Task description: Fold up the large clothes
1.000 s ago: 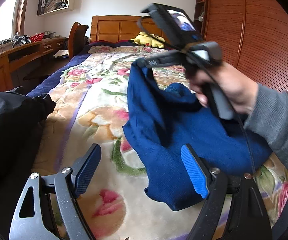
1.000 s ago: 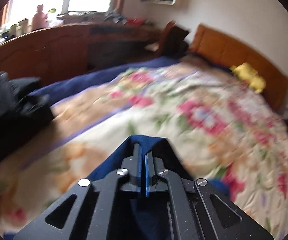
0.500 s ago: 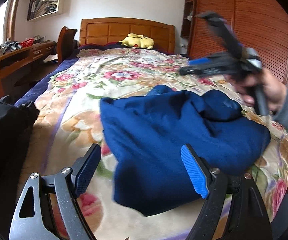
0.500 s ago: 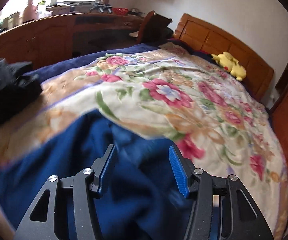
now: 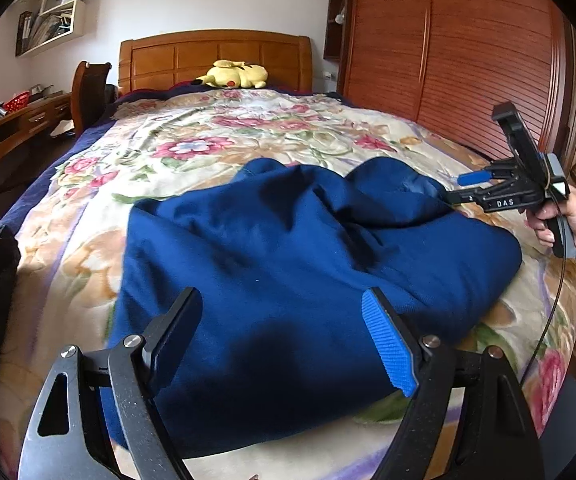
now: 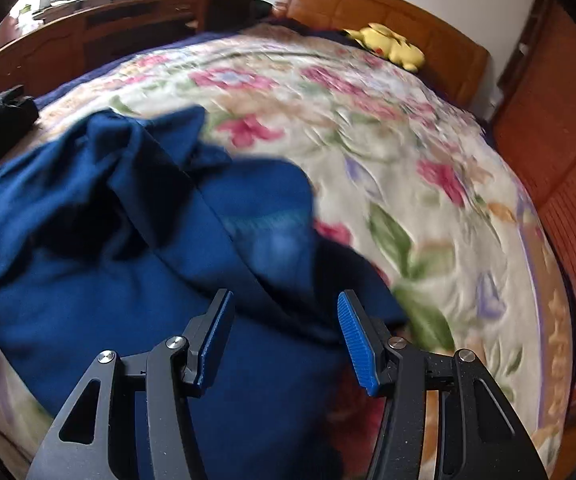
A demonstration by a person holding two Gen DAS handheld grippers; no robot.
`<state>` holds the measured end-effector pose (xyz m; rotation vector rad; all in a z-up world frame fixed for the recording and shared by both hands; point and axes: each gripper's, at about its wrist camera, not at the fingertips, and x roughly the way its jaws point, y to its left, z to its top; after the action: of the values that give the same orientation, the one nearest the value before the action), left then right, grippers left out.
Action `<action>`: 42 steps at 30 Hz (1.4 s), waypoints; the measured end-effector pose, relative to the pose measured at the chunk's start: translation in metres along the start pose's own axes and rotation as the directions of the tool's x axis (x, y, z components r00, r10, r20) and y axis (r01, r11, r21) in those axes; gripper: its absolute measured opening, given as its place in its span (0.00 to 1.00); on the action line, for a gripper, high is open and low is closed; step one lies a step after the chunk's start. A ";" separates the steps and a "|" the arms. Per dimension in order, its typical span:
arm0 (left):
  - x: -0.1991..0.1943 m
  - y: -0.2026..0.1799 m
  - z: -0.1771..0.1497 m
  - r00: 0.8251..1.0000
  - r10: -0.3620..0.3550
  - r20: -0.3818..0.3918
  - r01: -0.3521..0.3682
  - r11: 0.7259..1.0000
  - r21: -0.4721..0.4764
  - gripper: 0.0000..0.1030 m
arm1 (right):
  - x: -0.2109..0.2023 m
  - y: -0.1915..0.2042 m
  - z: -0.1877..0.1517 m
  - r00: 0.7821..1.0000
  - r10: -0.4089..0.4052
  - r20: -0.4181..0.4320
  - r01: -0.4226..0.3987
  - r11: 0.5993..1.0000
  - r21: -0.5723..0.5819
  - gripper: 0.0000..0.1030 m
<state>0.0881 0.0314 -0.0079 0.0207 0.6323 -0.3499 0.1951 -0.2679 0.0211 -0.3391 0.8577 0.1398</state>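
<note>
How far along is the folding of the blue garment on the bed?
Barely begun. Done: the blue garment lies on the bed, but bunched and creased. In hand: nothing; the left gripper and right gripper are both open above it. Left: flattening and every fold.

navy garment (image 5: pixel 288 264) | rumpled, partly folded | lying on floral bedspread (image 5: pixel 215 136)

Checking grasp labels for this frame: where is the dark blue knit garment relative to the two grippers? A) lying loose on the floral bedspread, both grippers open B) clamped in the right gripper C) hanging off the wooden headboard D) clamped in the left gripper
A: the dark blue knit garment lies bunched on the floral bedspread; the left gripper and right gripper both show empty gaps between their pads.
</note>
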 end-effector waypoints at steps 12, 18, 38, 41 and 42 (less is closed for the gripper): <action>0.012 -0.005 0.000 1.000 0.002 -0.030 -0.001 1.000 0.010 0.80 | 0.037 0.012 -0.002 0.997 -0.079 -0.002 0.078 0.995 -0.065 0.54; 0.014 -0.004 -0.001 0.999 0.004 -0.039 -0.003 1.000 0.010 0.80 | 0.045 0.026 -0.003 0.998 -0.058 0.025 0.060 0.992 -0.114 0.54; 0.012 0.005 -0.005 0.999 0.017 -0.041 -0.017 1.000 -0.008 0.80 | 0.072 -0.035 0.112 0.986 -0.161 0.035 0.161 0.987 0.007 0.06; 0.009 0.010 -0.005 0.999 0.025 -0.036 -0.025 1.000 -0.013 0.80 | 0.096 -0.038 0.115 0.981 -0.184 -0.067 0.186 0.982 0.037 0.39; 0.008 0.011 -0.005 0.999 0.026 -0.034 -0.027 1.000 -0.014 0.80 | 0.100 -0.037 0.109 0.983 -0.155 -0.097 0.159 0.986 0.043 0.52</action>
<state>0.0947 0.0399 -0.0173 0.0207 0.6677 -0.3199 0.3479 -0.2664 0.0202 -0.3666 0.9216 -0.0446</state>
